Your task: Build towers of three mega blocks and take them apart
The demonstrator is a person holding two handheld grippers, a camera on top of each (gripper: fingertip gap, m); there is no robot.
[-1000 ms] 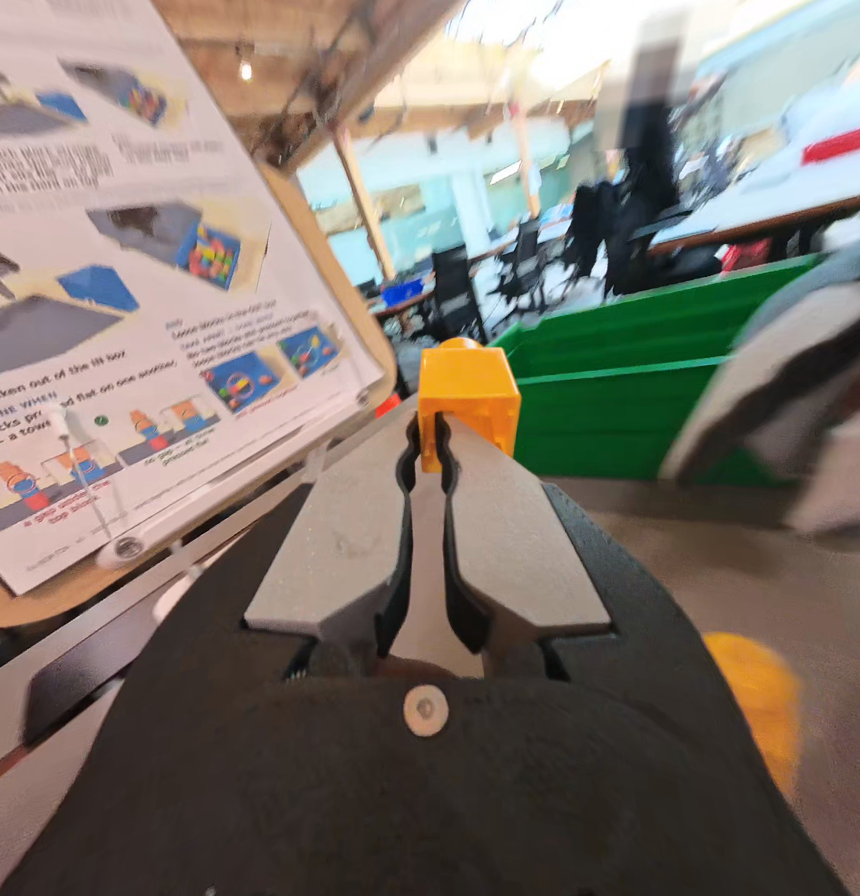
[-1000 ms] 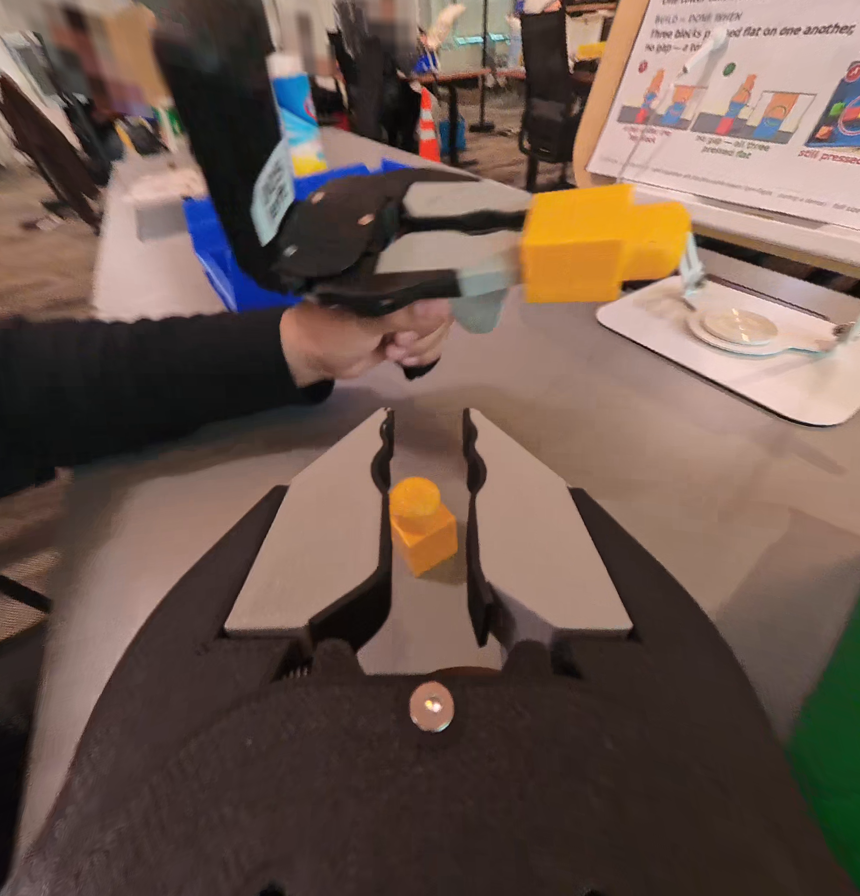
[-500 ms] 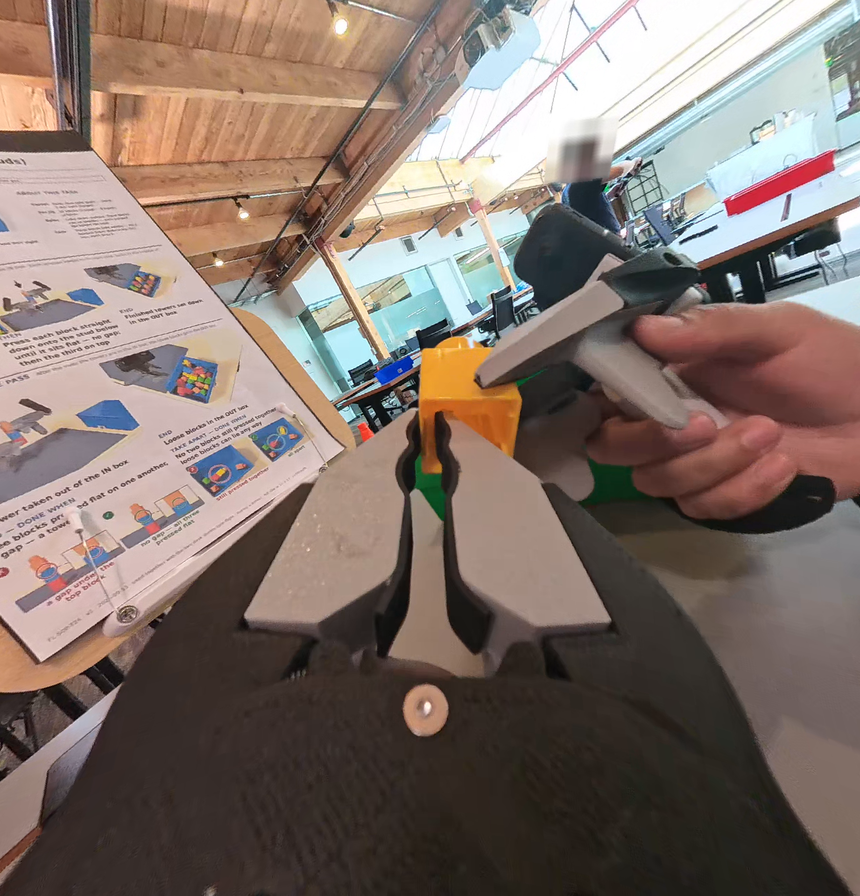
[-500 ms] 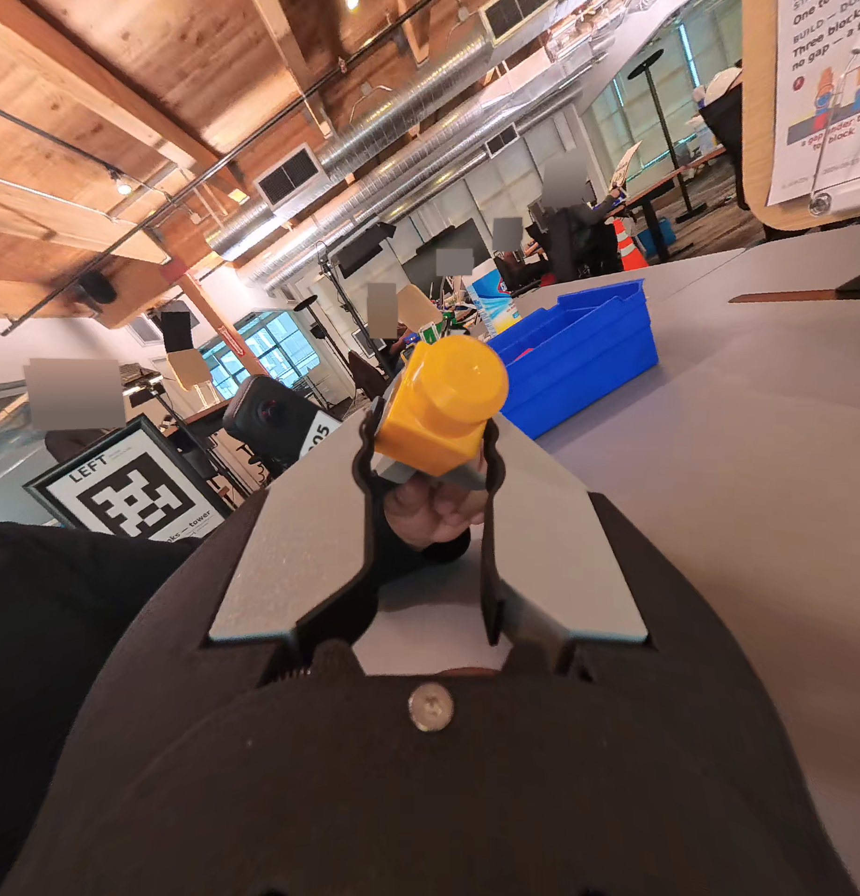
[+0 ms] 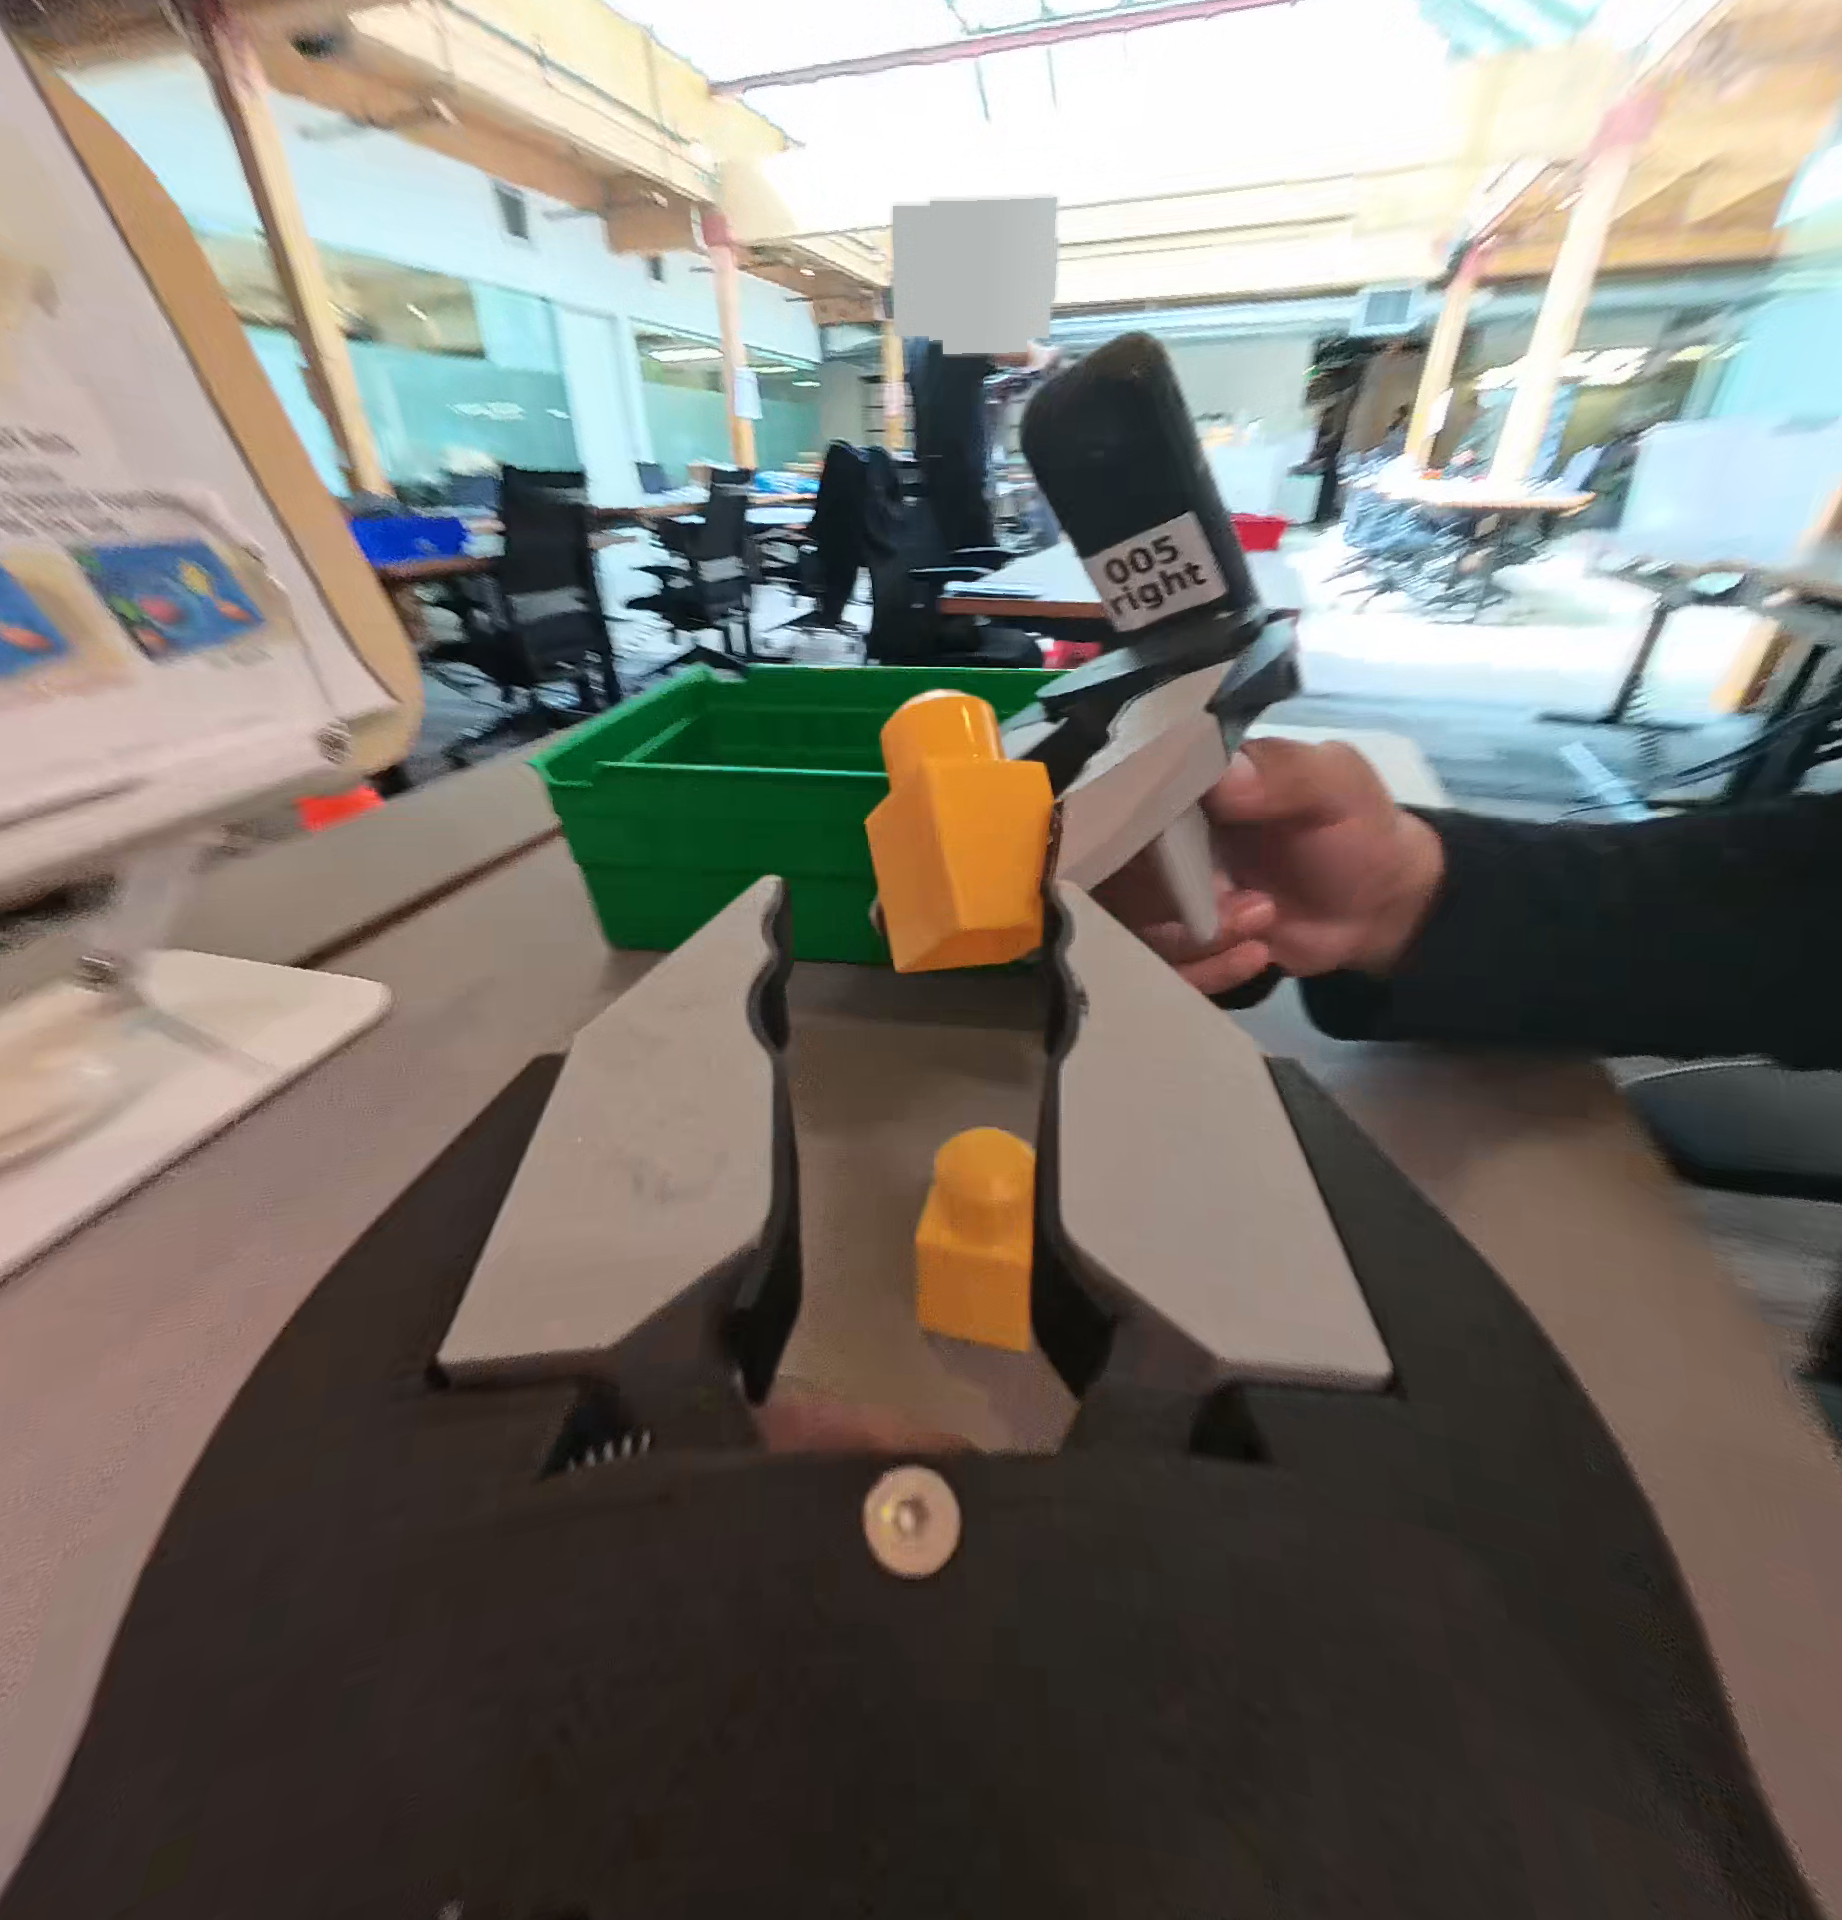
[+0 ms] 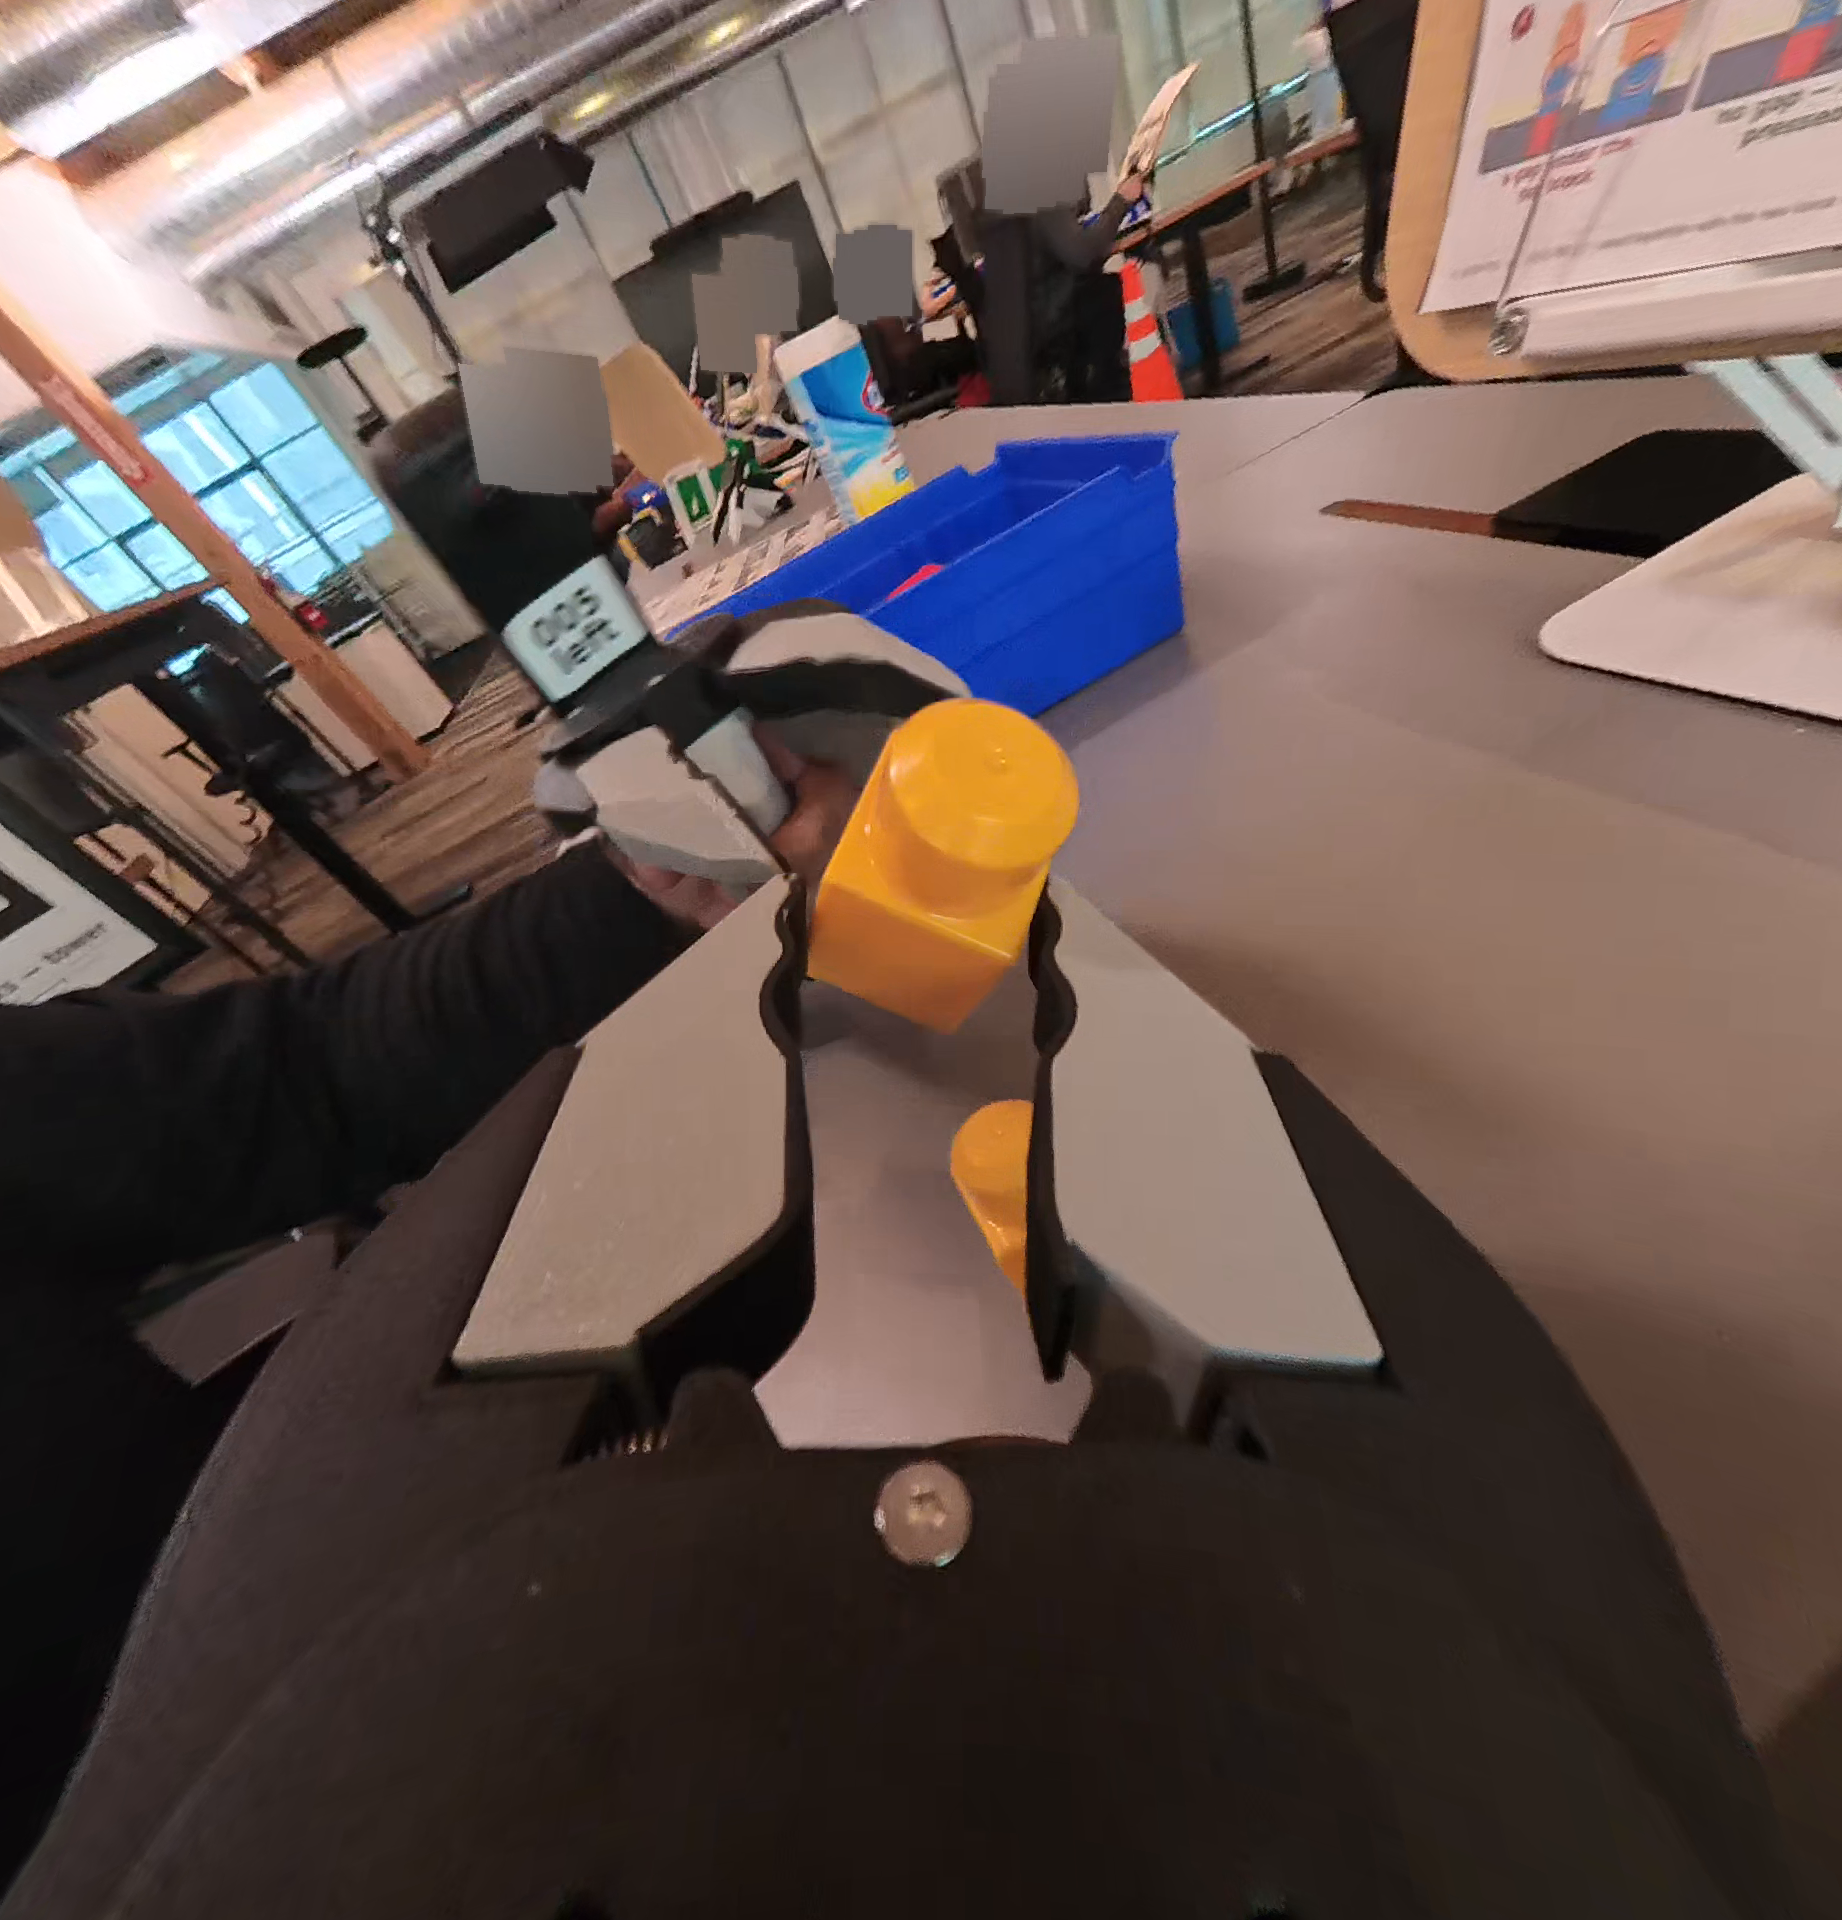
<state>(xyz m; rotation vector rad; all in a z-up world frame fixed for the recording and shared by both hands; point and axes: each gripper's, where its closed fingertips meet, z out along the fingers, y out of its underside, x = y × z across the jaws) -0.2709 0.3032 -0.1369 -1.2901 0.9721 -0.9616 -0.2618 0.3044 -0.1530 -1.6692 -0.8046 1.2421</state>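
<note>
Our left claw (image 5: pixel 912 997) gapes wide above the desk (image 5: pixel 429 1039). An orange block (image 5: pixel 974 1247) stands upright between its fingers. Beyond, our right claw (image 5: pixel 1047 831) grips a second orange block (image 5: pixel 953 847), tilted, before the green bin (image 5: pixel 709 810) toward the desk's far edge.

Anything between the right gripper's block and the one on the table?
Nothing: left wrist view shows only bare table between held block and standing block.

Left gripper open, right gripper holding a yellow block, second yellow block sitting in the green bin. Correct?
Not the bin: the second yellow block stands stud-up on the grey table, in front of the green bin, as the left wrist view shows. The rest is right.
</note>
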